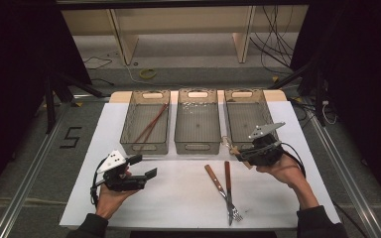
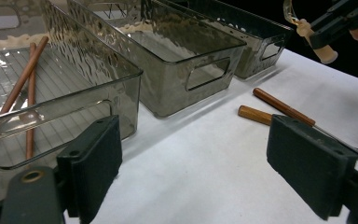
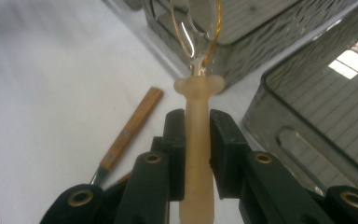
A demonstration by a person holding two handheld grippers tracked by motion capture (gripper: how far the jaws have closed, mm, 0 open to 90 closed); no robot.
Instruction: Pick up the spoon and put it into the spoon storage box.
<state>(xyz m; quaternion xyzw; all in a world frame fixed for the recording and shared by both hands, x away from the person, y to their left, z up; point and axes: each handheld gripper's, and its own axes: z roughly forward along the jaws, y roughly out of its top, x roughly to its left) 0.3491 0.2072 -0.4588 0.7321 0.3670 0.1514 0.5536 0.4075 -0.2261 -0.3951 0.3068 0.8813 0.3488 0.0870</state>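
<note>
sorting so far: looks like I'm dropping cutlery into three smoky clear plastic bins. The left bin already has a pair of reddish-brown chopsticks in it, so I'd call that part done. The middle bin and the right bin look bare.

in hand: my right gripper has its fingers clamped on the cream plastic handle of a clear spoon with an amber rim. It's up off the bench, near the front corner of the right bin.

spoon direction: long axis runs straight out along the fingers, bowl ahead of the fingertips, handle end sticking back between them. In the high view the bowl end points toward the gap between the middle and right bins.

left side: my left gripper has its fingers spread wide with nothing between them, hanging low over the bench in front of the left bin.

still to do: I reckon the spoon needs a bin, then the two wooden-handled forks lying on the bench beyond the left fingers, below the right ones.
</note>
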